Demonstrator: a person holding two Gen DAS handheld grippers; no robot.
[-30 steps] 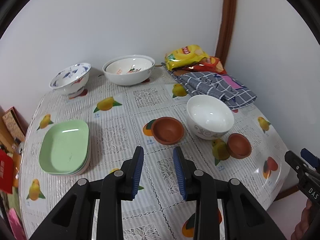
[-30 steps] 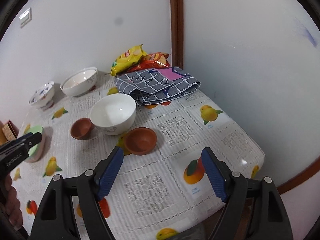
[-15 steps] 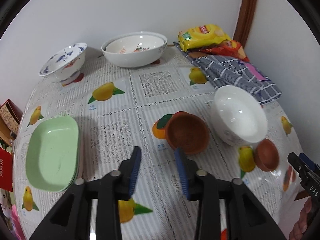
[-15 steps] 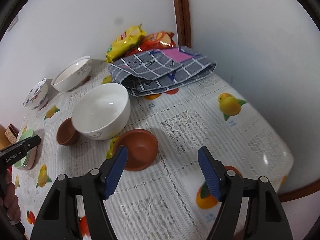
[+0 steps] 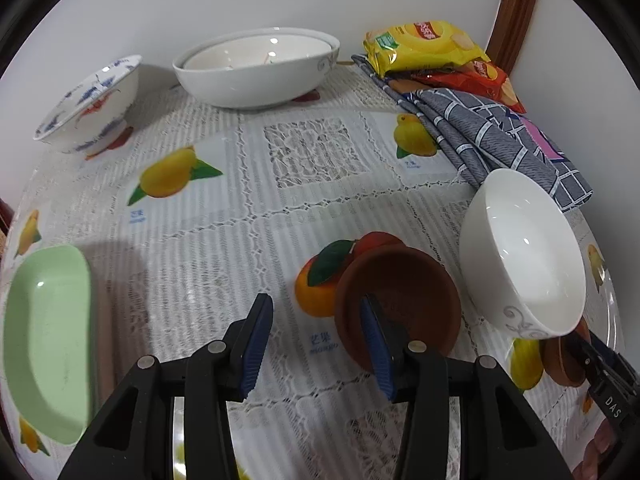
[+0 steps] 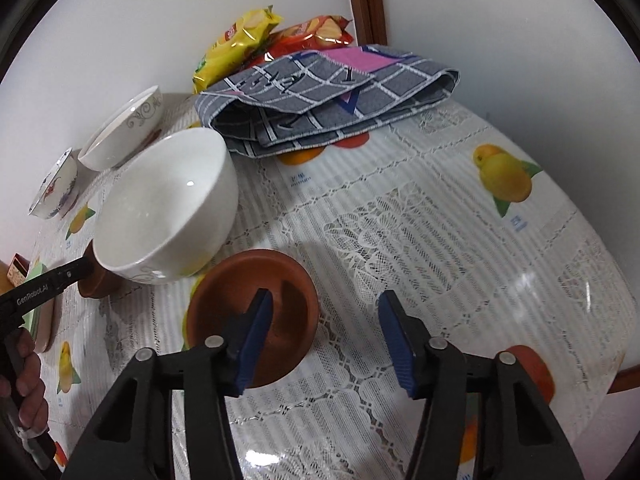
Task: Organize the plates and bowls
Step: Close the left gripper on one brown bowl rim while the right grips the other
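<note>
In the left wrist view, my left gripper (image 5: 316,344) hangs low over a small brown bowl (image 5: 400,304). Its right finger is inside the bowl, the near-left rim lies between the jaws, and they are opening without pressing on it. In the right wrist view, my right gripper (image 6: 325,338) straddles the right rim of a second brown bowl (image 6: 252,308). Its left finger is inside that bowl and the jaws are closing, pads clear of the rim. A plain white bowl (image 5: 520,256) (image 6: 168,208) stands between the two brown bowls. Green plates (image 5: 44,336) are stacked at the left.
A wide white bowl (image 5: 256,68) and a blue-and-red patterned bowl (image 5: 88,104) stand at the back by the wall. A folded grey checked cloth (image 6: 328,96) and snack packets (image 6: 240,48) fill the back corner. The table edge (image 6: 600,360) curves close on the right.
Both grippers have come down and forward, each onto a brown bowl. The left jaws have widened and the right jaws have narrowed.
</note>
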